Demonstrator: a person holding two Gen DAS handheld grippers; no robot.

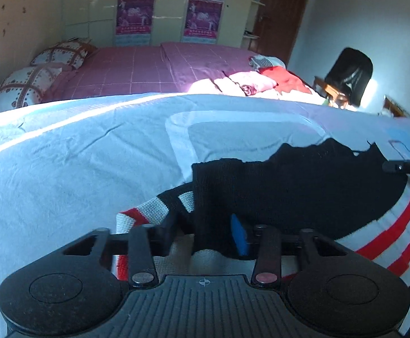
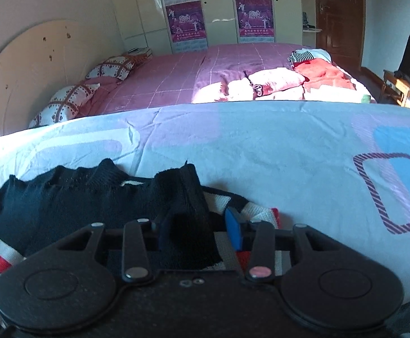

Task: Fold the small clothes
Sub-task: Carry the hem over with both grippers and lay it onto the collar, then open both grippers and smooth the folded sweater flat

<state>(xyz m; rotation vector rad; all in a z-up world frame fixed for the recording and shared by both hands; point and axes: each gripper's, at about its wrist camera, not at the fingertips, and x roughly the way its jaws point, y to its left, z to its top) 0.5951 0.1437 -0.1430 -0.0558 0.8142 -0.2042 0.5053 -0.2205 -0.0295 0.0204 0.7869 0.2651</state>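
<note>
Where both tools pinch it, the striped sweater (image 1: 303, 191) bunches black.

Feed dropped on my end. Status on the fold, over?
Left tool and right tool each clamped on black knit of the striped sweater. Sweater on pale sheet. Nothing in the way.

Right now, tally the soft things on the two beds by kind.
Knitted sweater in both grippers: 1
Patterned pillows: 2
Loose clothes in the pile: at least 3 (striped, red, pink)
Total: at least 6
</note>
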